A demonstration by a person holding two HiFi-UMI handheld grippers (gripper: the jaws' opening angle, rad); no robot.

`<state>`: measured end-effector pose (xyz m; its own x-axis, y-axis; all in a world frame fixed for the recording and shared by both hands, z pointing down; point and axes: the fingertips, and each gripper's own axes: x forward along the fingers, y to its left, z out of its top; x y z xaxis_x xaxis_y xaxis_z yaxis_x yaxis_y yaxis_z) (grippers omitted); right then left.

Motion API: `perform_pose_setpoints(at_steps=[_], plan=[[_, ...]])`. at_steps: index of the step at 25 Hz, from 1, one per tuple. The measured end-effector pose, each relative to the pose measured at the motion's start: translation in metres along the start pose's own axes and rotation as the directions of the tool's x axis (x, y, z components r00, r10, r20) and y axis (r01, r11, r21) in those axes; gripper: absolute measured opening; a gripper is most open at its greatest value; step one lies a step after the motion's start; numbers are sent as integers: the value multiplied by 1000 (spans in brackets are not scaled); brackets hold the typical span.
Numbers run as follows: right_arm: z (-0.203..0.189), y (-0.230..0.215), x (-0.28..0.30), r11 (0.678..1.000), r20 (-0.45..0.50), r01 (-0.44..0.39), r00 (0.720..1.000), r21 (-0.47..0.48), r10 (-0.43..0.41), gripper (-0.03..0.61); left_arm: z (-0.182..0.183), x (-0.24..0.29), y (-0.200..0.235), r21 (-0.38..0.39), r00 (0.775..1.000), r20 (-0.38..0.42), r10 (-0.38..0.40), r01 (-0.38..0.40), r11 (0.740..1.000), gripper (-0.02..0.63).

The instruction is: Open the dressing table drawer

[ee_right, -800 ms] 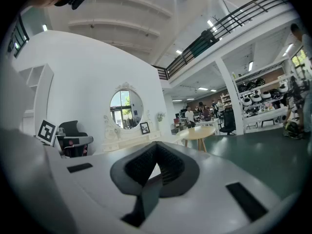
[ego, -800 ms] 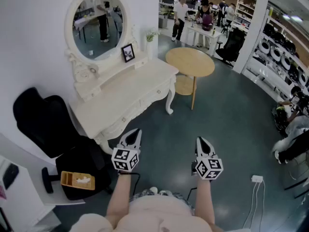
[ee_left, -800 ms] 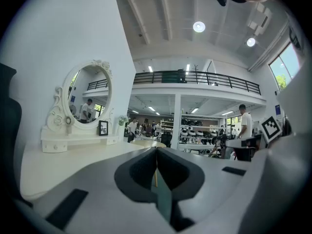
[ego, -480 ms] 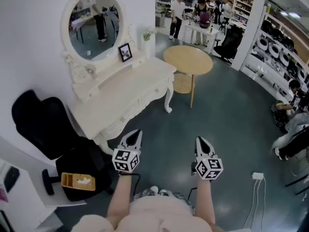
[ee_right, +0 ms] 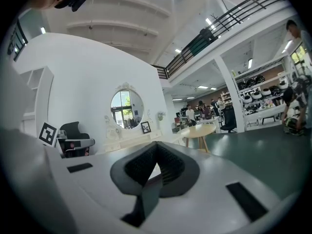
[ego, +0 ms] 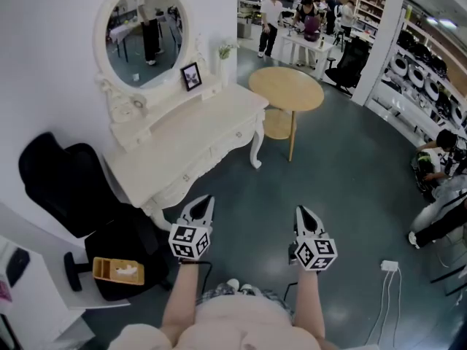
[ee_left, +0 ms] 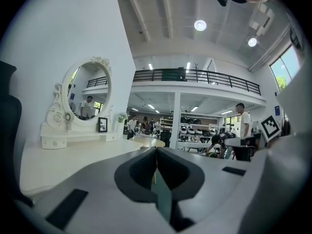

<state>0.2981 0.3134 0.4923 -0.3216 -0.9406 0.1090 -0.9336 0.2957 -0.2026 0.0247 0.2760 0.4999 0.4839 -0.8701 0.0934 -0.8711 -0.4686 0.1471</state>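
A cream dressing table [ego: 191,141] with an oval mirror [ego: 140,28] stands against the white wall at upper left; its drawer fronts with small knobs [ego: 238,134] face me, closed. My left gripper [ego: 208,200] hovers above the floor just in front of the table's near end, jaws together and empty. My right gripper [ego: 300,211] floats level to its right, also shut with nothing held. In the left gripper view the table top [ee_left: 73,152] and mirror [ee_left: 87,92] lie ahead on the left. The right gripper view shows the table [ee_right: 136,139] farther off.
A round wooden side table [ego: 287,93] stands beyond the dressing table's far end. A black chair [ego: 62,181] and a dark stool carrying a yellow tray [ego: 117,271] sit at lower left. People stand at desks [ego: 306,20] in the back; a white power strip [ego: 387,270] lies at right.
Only the head view has shifted slightly; both grippers stay where they were, and people in the background have moved a little.
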Motion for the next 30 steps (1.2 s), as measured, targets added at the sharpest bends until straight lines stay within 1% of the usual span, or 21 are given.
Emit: perform_pose_setpoints(at_steps=[13,15,17,22,27,30], plan=[[-1,8,0,999,5,-32,999,5,32,15,0,1,-2,7,1000,-13,-14,14,1000,28],[-1,9,0,999,14,-37,999,15,36,26,-1,2,-2,8,1000,-15,-19,19,1000,28],[0,10,0,999,25,-42,999,26,42,74,-2,2,-2,8,1000,-14,-23,23,1000,28],[6,14,3,998,55,-39,998,46,36,254,0,3,3,2,1000,-13,-28,28,1000,28],[12,20,9,998,95,-18,995,64,12,395,1,4,10,-1,999,-12,-43,43,999,28],[12,26,15,998,105,-10,994,60,4,435,0,5,18,-2,999,-10,-50,50,999,28]])
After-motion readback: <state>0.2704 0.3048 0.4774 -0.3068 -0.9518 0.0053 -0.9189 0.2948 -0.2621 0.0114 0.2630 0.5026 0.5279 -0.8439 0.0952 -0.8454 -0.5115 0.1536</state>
